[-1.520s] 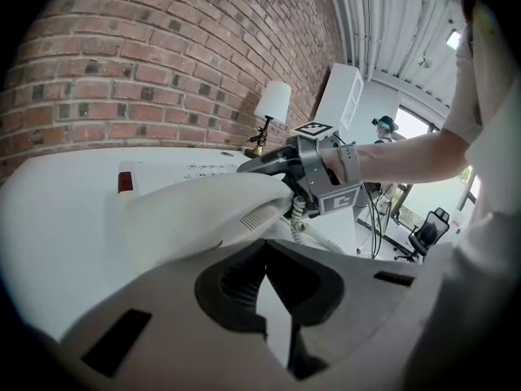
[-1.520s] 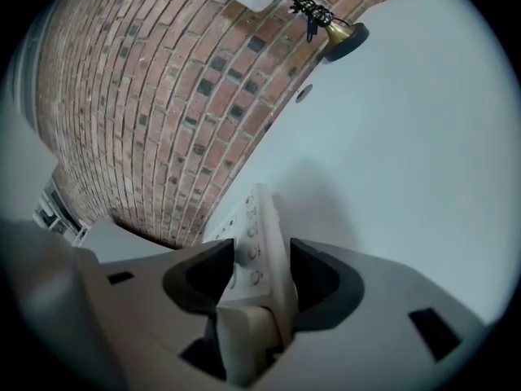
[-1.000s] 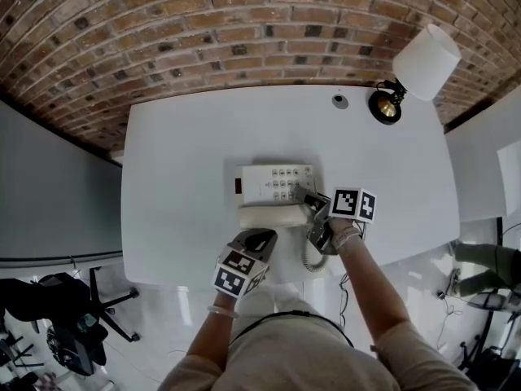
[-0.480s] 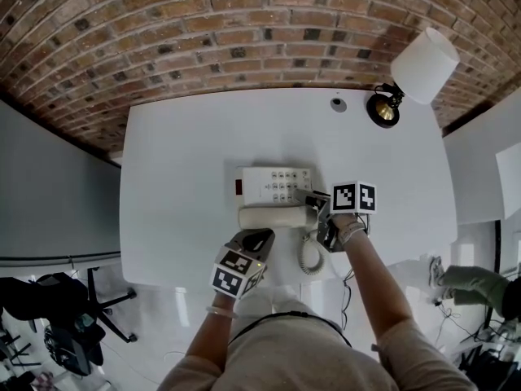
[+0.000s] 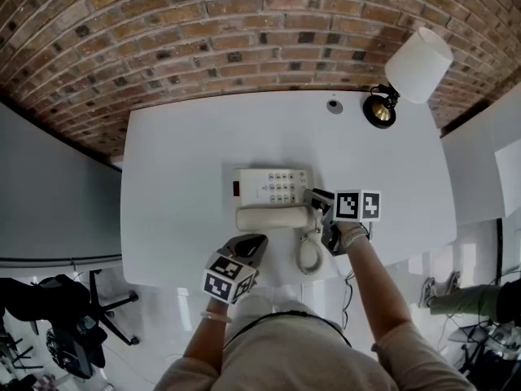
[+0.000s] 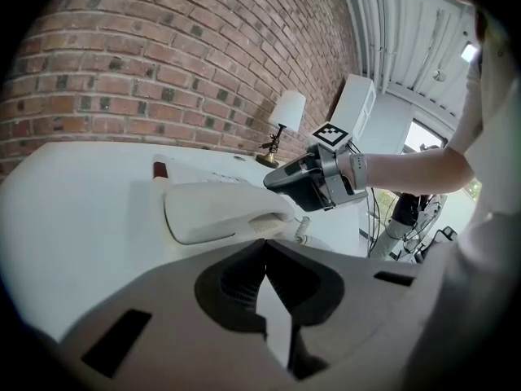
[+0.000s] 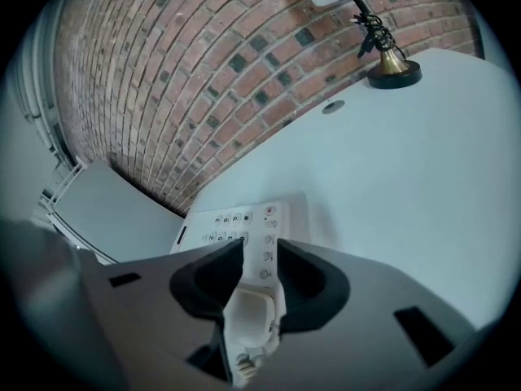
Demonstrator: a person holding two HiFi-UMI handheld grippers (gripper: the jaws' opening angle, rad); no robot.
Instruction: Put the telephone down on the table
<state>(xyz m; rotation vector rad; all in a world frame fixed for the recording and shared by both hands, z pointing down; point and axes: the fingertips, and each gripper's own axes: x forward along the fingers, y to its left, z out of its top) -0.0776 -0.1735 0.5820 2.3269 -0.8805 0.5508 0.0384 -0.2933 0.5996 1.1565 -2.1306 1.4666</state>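
Wide open a moment earlier, the right tool (image 7: 259,249) was closing its jaws on the 3 o'clock end of the handset (image 5: 273,217), not yet lifted from the phone base (image 5: 273,184) at the middle of the surface (image 5: 187,153), so the put-down seemed only starting, while the left tool (image 6: 264,255) hung shut and empty at 6 o'clock.

1. Right of centre, your right gripper (image 5: 320,206) is closing its jaws on the handset (image 5: 273,217) end.
2. The handset lies just below the telephone base (image 5: 273,186).
3. Your left gripper (image 5: 256,243) hangs lower, at the table (image 5: 179,161) edge.
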